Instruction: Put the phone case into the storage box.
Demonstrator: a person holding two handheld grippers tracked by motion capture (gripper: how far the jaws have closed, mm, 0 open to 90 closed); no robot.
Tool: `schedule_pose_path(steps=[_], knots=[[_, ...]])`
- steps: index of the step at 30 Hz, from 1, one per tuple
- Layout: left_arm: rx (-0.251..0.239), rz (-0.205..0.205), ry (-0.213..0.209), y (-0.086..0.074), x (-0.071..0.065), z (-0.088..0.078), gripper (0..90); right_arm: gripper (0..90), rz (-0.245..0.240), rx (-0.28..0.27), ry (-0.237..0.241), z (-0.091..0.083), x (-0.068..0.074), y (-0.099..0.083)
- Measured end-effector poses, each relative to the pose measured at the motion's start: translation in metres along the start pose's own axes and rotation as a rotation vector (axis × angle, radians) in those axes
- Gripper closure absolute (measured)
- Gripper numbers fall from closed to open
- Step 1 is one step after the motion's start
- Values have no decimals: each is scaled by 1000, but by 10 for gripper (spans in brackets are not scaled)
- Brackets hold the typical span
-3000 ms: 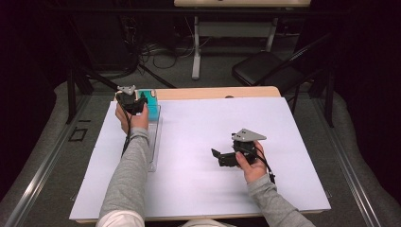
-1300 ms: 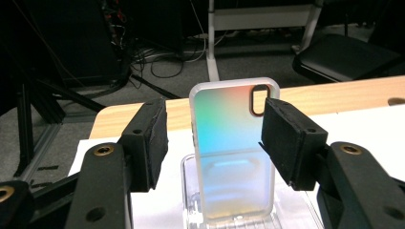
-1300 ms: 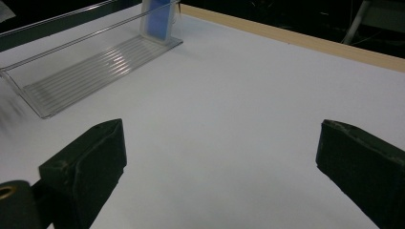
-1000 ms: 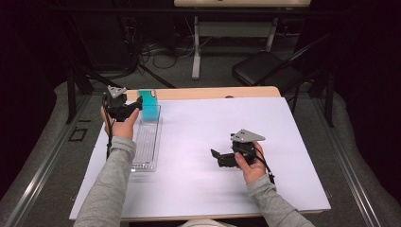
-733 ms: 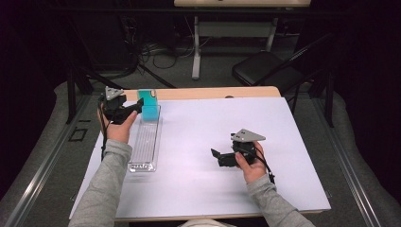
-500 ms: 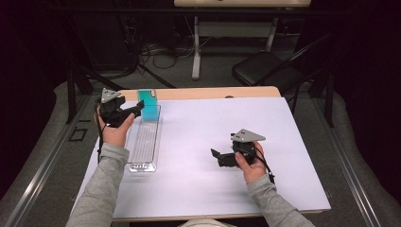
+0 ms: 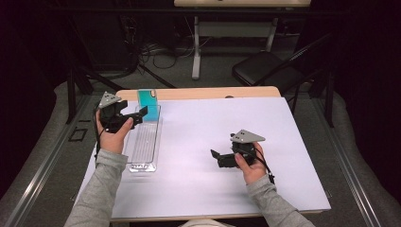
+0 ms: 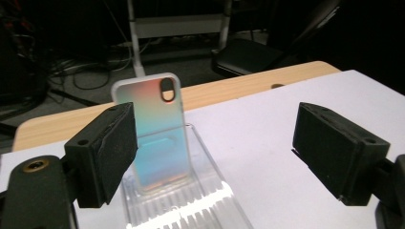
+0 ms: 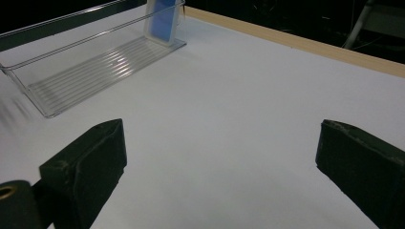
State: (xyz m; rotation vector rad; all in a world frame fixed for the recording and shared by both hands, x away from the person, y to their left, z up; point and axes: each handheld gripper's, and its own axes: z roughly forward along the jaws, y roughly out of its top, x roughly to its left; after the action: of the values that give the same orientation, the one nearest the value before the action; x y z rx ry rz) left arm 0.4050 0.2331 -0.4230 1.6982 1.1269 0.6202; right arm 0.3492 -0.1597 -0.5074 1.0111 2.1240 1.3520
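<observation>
Nearest the person, the right gripper (image 7: pixel 218 159) rests low on the white table cover (image 7: pixel 213 123), jaws spread wide with nothing between them; in the right gripper view only bare cover lies ahead of its pads, and the clear tray (image 9: pixel 90 62) sits well off to its upper left.

Farther out, the left gripper (image 7: pixel 137 118) hovers at the far end of that clear tray (image 7: pixel 144 144), just short of the phone case (image 7: pixel 147 98). Its jaws have just been opening and now stand released, holding nothing. In the left gripper view the phone case (image 8: pixel 155 133), iridescent with a clear rim and an oval camera cut-out, stands upright in the far end of the tray (image 8: pixel 191 200), leaning against its end wall. The case sits just beyond the left-hand pad of that gripper and apart from both pads.

The step in hand looks like the release after standing the case in the tray: the case is placed, and the gripper is clear of it. The next move calls for drawing the left gripper straight away without brushing the case, since a light, upright shell could tip easily. Beyond the tray lie the wooden table edge (image 7: pixel 213 92) and a dark chair (image 7: pixel 265 68).
</observation>
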Motion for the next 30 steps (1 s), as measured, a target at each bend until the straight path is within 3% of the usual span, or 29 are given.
schedule_pose_path(steps=[4, 8, 16, 25, 30], knots=[[1, 9, -43, -4, -4, -4, 97, 29, -4, 0, -3, -1, 0, 0], [11, 43, -120, -8, -10, -6, 0, 29, -13, -1, -1, -1, 1, 1], [18, 96, -156, -15, -24, -9, 4, 28, -18, -2, 3, -3, 3, 3], [18, 106, -215, -30, -32, -12, 4, 28, -12, -7, -2, -8, 0, 4], [14, 120, -220, -35, -36, -17, 4, 27, -4, -10, -2, -10, -3, 5]])
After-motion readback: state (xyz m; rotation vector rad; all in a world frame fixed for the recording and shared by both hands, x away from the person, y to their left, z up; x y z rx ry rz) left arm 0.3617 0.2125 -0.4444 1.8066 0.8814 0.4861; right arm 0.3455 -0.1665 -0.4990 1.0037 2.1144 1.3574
